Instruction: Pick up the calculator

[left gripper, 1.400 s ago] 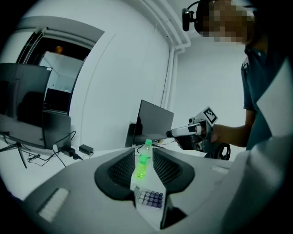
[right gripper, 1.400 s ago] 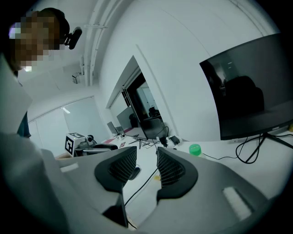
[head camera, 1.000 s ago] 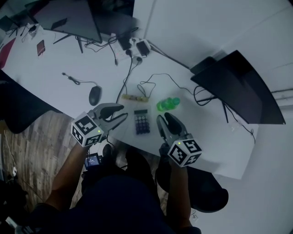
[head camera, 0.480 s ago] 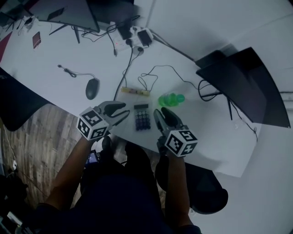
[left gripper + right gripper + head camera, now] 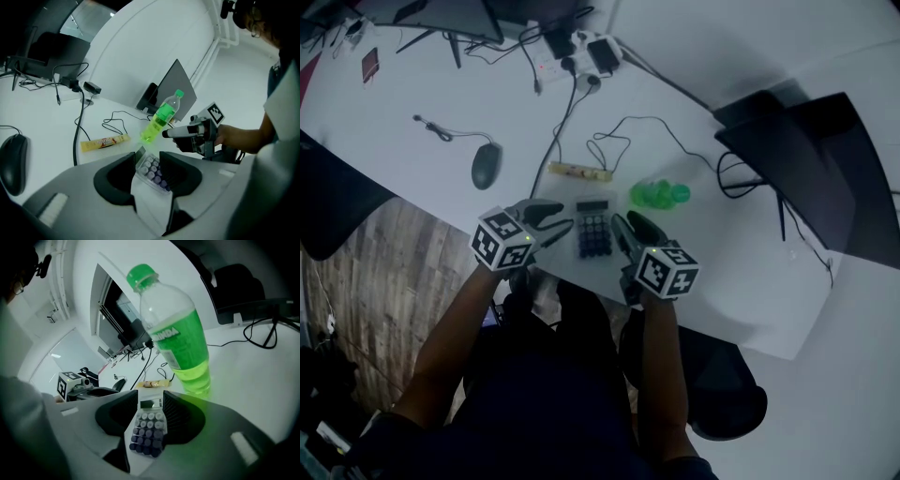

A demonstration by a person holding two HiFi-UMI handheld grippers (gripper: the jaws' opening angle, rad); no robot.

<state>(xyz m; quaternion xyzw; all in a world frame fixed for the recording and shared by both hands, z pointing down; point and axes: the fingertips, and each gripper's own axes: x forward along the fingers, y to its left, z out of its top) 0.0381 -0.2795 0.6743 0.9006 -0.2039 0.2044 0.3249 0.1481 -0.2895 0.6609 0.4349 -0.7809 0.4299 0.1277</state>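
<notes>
Left gripper view: the left gripper [image 5: 147,157] has its jaws part-way apart, having just been opening, and grips nothing; the calculator [image 5: 152,169] shows in the gap, just past the tips. The right gripper [image 5: 151,401], jaws parted and empty, faces it from the other side. The calculator is small and dark, with rows of round keys and a grey display strip. It lies flat near the worktop's [image 5: 722,272] front edge.

A green bottle [image 5: 658,195] stands on the white worktop [image 5: 412,94], a yellow packet [image 5: 579,172] left of it, a mouse [image 5: 486,166] farther left, a power strip [image 5: 581,54] far behind.
</notes>
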